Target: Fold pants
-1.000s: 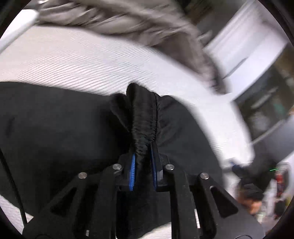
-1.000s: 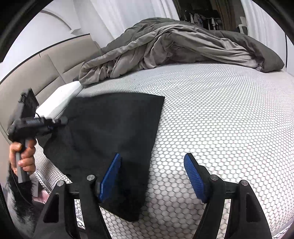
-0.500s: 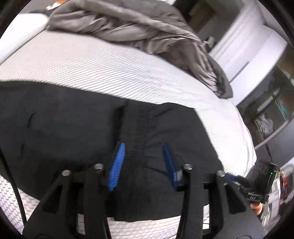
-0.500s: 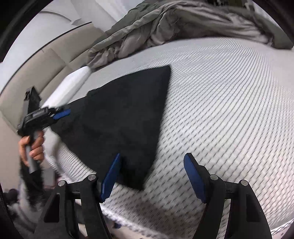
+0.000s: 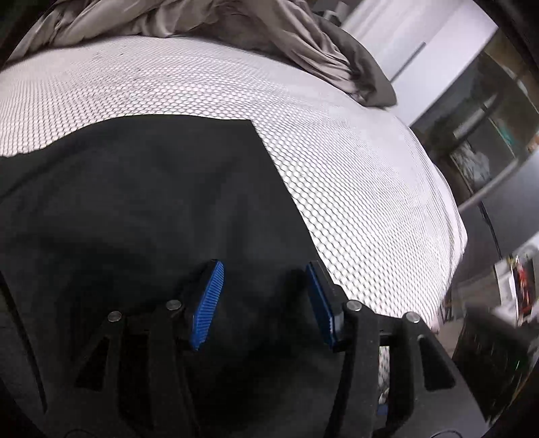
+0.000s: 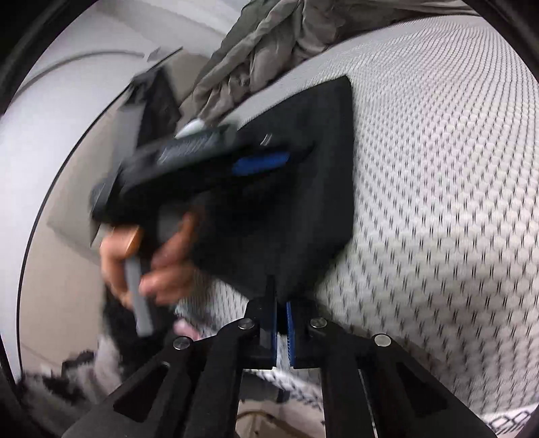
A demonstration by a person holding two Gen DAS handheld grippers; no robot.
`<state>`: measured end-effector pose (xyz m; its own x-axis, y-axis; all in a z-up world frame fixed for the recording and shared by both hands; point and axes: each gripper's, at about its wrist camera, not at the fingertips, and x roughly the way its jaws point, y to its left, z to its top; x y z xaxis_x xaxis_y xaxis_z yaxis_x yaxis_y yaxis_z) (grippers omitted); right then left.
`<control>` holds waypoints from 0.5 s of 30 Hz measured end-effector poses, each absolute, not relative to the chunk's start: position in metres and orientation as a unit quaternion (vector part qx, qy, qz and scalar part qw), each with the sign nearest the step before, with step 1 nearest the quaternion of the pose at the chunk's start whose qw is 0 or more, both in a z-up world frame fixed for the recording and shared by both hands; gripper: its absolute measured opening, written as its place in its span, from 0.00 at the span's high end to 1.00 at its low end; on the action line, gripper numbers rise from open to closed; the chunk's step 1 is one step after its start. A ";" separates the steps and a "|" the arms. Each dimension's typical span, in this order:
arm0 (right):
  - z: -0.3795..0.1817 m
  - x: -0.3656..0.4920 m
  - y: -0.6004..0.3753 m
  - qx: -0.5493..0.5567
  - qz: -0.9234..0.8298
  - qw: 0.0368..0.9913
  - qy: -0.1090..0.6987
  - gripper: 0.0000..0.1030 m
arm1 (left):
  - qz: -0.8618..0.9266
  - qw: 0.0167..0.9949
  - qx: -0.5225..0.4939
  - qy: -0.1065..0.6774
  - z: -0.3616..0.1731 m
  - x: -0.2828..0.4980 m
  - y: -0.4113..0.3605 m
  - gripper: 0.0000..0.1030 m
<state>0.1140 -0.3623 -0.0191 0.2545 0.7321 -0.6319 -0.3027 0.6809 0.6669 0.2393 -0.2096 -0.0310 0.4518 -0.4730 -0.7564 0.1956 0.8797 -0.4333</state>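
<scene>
White honeycomb-mesh mattress [image 5: 337,151] fills mid-frame — rumpled grey duvet [image 5: 269,30] along the top edge, beige padded headboard [image 6: 67,236] at left in the right-wrist view.

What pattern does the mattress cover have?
White with a fine dark honeycomb mesh; the mattress cover shows it sharpest in the left wrist view.

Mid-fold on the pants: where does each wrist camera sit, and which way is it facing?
Left wrist: on the left gripper, looking down over black pants towards the grey duvet; jaws open.
Right wrist: on the right gripper, shut on the pants' corner, facing the headboard; a hand shows.
Shared: pants, mattress, duvet.
</scene>
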 end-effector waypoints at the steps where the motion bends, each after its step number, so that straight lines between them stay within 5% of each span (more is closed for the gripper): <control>1: -0.022 0.111 -0.360 0.209 0.346 0.755 0.516 0.97 | -0.197 0.840 -0.143 0.485 -0.032 0.242 -0.210 0.54; 5: -0.020 0.102 -0.362 0.182 0.347 0.754 0.527 0.87 | -0.200 0.841 -0.138 0.483 -0.027 0.234 -0.203 0.54; 7: -0.013 0.101 -0.372 0.196 0.340 0.764 0.512 0.67 | -0.221 0.842 -0.134 0.474 -0.022 0.217 -0.203 0.54; 11: -0.003 0.109 -0.391 0.252 0.310 0.785 0.474 0.66 | -0.247 0.851 -0.111 0.450 -0.016 0.193 -0.207 0.53; 12: -0.005 0.113 -0.393 0.262 0.302 0.785 0.473 0.67 | -0.246 0.852 -0.106 0.449 -0.015 0.188 -0.209 0.53; 15: -0.016 0.120 -0.379 0.227 0.297 0.778 0.505 0.98 | -0.240 0.853 -0.097 0.453 -0.017 0.171 -0.195 0.53</control>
